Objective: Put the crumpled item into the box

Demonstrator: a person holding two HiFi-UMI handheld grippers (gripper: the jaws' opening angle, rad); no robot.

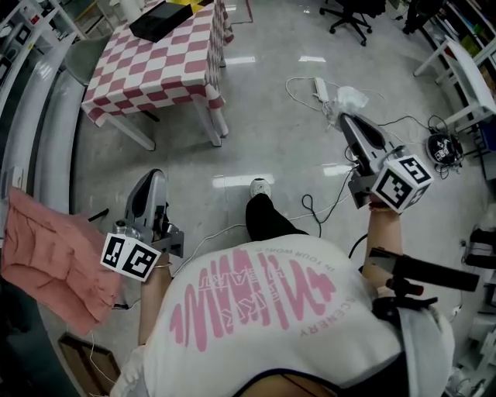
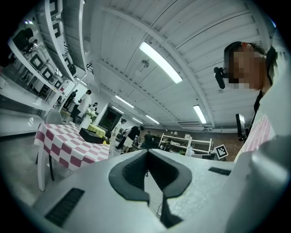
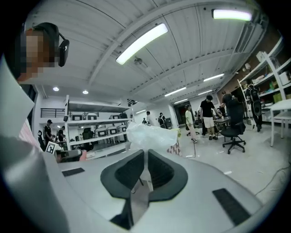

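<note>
The crumpled item is a wad of clear plastic [image 3: 150, 135] that sticks out past the tips of my right gripper [image 3: 145, 157], which is shut on it. In the head view the same plastic [image 1: 349, 98] hangs above the floor at the nose of the right gripper [image 1: 346, 121], held out to the right. A black box [image 1: 163, 20] lies on the red-and-white checkered table [image 1: 147, 74] at the far left; it also shows as the box [image 2: 93, 135] in the left gripper view. My left gripper [image 1: 151, 183] is held low on the left, and the left gripper [image 2: 147, 157] is shut with nothing in it.
A pink cloth [image 1: 54, 256] lies at the left edge, with a cardboard box [image 1: 85, 360] below it. Cables and a power strip [image 1: 320, 87] trail over the floor ahead. Office chairs [image 1: 349, 19] and white shelving [image 1: 465, 70] stand at the right. People [image 3: 209, 116] stand farther off.
</note>
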